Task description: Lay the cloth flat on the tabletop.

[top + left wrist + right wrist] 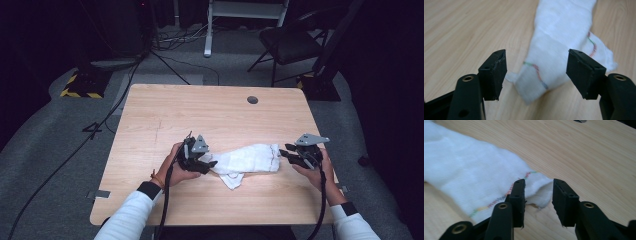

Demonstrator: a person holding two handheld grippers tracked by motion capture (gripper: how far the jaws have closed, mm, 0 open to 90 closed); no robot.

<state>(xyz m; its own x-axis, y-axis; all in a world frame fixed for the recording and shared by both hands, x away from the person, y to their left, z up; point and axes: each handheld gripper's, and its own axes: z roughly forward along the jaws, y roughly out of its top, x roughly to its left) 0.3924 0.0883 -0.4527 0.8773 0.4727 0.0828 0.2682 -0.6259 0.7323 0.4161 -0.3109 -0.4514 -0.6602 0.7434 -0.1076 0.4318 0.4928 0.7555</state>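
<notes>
- A white cloth [247, 161] lies crumpled on the wooden table [215, 115], stretched crosswise between the two grippers — near the person's edge.
- The left gripper [209, 163] sits at the cloth's left end; in the left gripper view its jaws stand apart, with a folded corner of the cloth [564, 42] between them but clear of both pads.
- The right gripper [286, 152] is at the cloth's right end; in the right gripper view its jaws are parted — the hemmed corner of the cloth [474, 177] pokes into the gap, unpinched.
- Coloured stitching runs along the hem.
</notes>
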